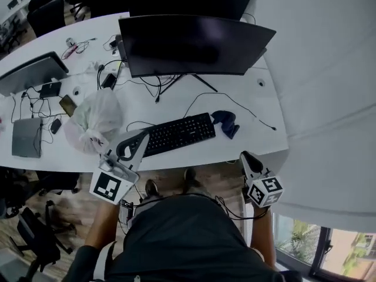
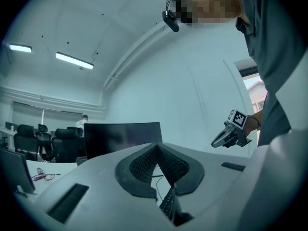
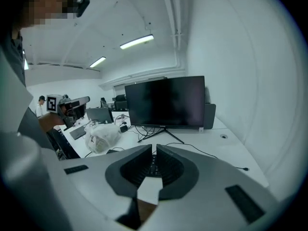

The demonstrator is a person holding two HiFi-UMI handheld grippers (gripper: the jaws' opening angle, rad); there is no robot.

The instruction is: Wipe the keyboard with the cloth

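A black keyboard [image 1: 176, 134] lies near the front edge of the white desk [image 1: 247, 98]. Right of it sits a crumpled dark cloth [image 1: 225, 123]. My left gripper [image 1: 145, 136] is shut and empty, its tips over the keyboard's left end. In the left gripper view the left gripper [image 2: 155, 146] shows its pads meeting at the tip, with keys [image 2: 168, 203] behind them. My right gripper [image 1: 245, 155] is shut on nothing, just off the desk's front edge, nearer me than the cloth. In its own view the right gripper [image 3: 155, 147] points at the keyboard [image 3: 154, 165]; the cloth is hidden.
A dark monitor [image 1: 194, 43] stands behind the keyboard, cables trailing from its foot. A white plastic bag [image 1: 94, 122] lies left of the keyboard, and a grey laptop [image 1: 26, 137] lies farther left. A white wall [image 1: 329, 69] bounds the desk's right side.
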